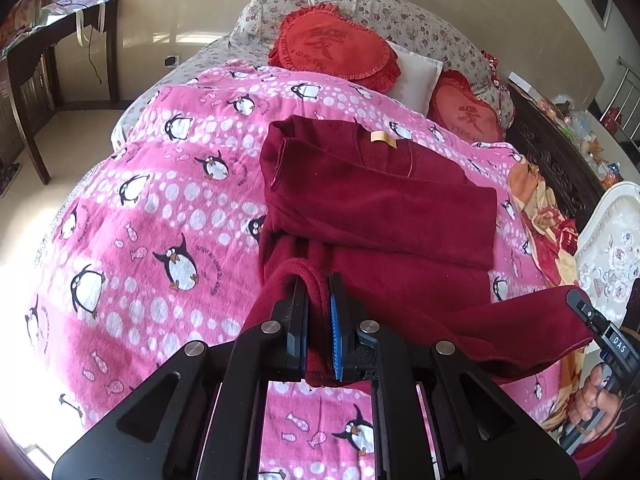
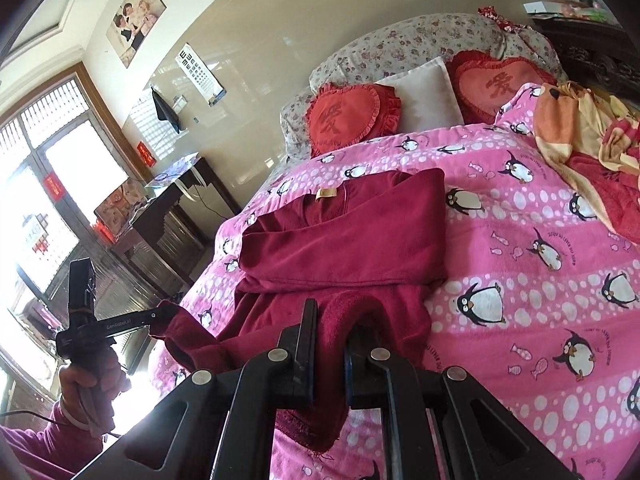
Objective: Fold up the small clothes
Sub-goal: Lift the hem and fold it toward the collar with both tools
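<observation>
Dark red garment [image 1: 376,200] lies on the pink penguin blanket [image 1: 160,208] of the bed, upper part folded flat, tan neck label [image 1: 383,138] facing up. Left gripper [image 1: 318,320] clenched on the near hem — cloth bunched between its black and blue pads. Right gripper [image 2: 332,344] likewise clamped on the hem at the other corner. Hem edge lifted off the blanket between the two grippers. Two red heart cushions [image 1: 334,46] and a white pillow [image 1: 416,76] sit at the head of the bed, well apart from the garment.

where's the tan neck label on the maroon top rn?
Left wrist view: tan label sits at the far end of the maroon top, on the penguin blanket, just short of the red heart cushions.
</observation>
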`<action>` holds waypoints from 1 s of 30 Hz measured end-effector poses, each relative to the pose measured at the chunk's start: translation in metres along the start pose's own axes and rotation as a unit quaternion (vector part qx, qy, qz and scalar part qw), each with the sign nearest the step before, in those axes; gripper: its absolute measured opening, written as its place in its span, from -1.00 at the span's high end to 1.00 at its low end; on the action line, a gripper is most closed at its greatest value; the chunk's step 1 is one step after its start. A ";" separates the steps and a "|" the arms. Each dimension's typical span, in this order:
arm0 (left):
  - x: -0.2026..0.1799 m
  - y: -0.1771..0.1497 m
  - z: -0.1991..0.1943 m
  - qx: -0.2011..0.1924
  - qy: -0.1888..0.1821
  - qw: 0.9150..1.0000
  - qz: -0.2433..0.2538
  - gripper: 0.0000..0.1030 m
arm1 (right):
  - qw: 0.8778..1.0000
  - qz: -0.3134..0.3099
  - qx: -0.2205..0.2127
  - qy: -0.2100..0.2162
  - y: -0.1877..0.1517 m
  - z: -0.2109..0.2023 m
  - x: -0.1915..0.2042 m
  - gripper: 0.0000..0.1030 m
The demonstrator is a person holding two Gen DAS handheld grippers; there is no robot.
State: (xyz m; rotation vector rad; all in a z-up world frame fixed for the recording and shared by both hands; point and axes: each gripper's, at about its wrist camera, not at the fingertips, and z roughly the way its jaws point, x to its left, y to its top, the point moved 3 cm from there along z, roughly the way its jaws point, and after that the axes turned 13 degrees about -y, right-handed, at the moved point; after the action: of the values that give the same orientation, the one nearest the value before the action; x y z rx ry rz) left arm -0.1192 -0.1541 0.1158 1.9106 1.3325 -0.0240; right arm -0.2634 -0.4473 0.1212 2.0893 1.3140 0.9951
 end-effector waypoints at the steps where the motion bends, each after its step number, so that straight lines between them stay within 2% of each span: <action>1: 0.001 0.004 0.001 -0.002 0.001 1.000 -0.001 0.85 | 1.000 0.000 0.000 -0.004 0.003 0.002 0.000 0.83; 12: 0.005 0.035 0.014 -0.004 0.011 1.000 0.004 0.85 | 0.999 -0.018 -0.007 -0.046 0.029 0.025 0.005 0.83; 30: -0.002 0.102 0.041 -0.025 0.016 0.999 0.028 0.85 | 0.997 -0.027 -0.020 -0.068 0.082 0.057 0.000 0.83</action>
State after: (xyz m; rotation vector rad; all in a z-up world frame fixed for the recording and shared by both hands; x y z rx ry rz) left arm -0.0220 -0.1944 0.1479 1.9125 1.2886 0.0673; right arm -0.1736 -0.4830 0.1440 2.0416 1.2660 0.8336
